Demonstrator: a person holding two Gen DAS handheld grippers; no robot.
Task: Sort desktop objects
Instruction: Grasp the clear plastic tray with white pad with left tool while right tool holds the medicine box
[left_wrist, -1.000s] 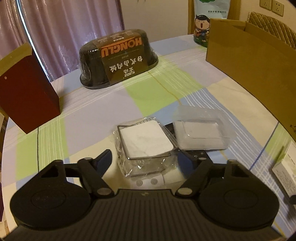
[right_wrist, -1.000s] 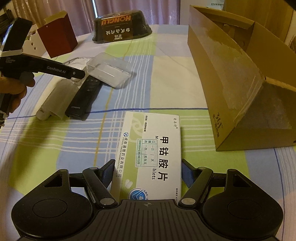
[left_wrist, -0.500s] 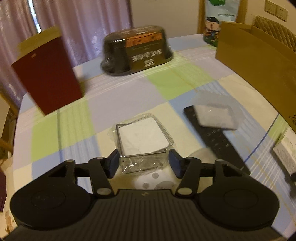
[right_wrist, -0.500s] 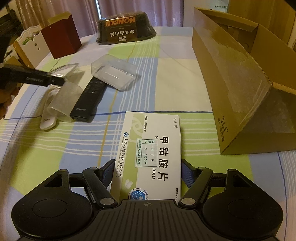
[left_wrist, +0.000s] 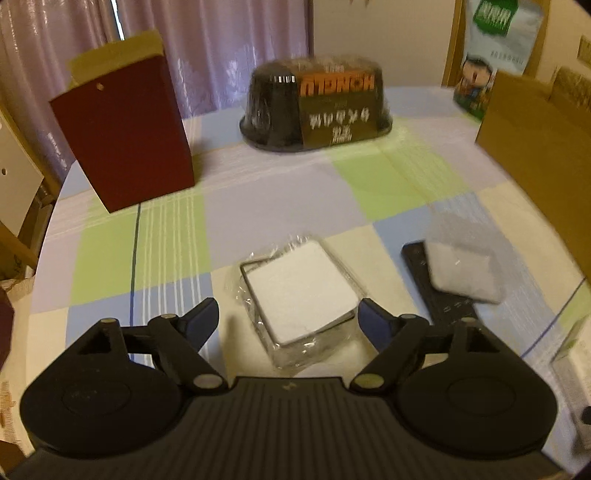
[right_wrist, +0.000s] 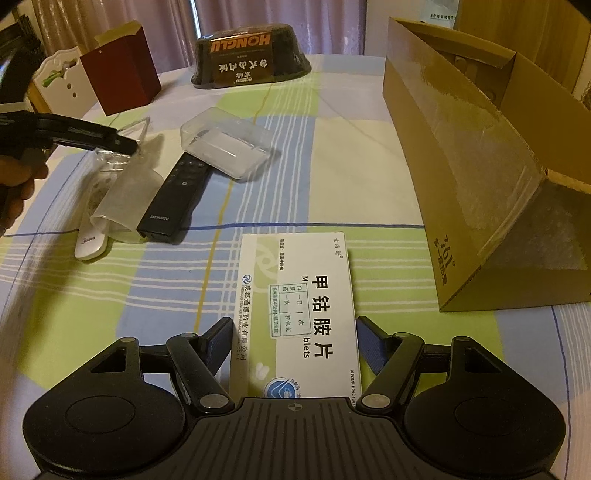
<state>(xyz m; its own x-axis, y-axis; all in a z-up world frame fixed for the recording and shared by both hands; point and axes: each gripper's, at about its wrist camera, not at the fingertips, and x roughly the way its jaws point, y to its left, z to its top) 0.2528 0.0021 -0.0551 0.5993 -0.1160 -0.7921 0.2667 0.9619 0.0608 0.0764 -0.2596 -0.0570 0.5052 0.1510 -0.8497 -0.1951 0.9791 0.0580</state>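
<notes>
A moment ago the left gripper (left_wrist: 288, 314) stood spread around the wrapped packet (left_wrist: 301, 288) as it lay on top of the white remote (right_wrist: 90, 247). It has since closed in and carried the packet up, so the packet now hangs clear of the checked tablecloth (right_wrist: 332, 147), pinched between the blue pads at six o'clock in the left view. From the right camera it shows at about ten o'clock, under the black finger, with the person's hand (right_wrist: 18, 184) behind. So the first pick looks done, and the packet still needs a home, likely the open cardboard box (right_wrist: 461, 177) at two o'clock. The right gripper (right_wrist: 295, 339) has kept its place, its jaws pressed against both long sides of the medicine box (right_wrist: 295, 295) at six o'clock, apparently clamping it. I count two remotes, the white one and a black remote (right_wrist: 173, 199) beside it. There is one clear tray (right_wrist: 225, 144) resting on the black remote's far end and one translucent cup (right_wrist: 125, 195) lying across the white one. There is also one dark red box (right_wrist: 118, 77) at eleven o'clock, one black HONGLU pack (right_wrist: 251, 55) at twelve, one cardboard box, one medicine box and one wrapped packet.
</notes>
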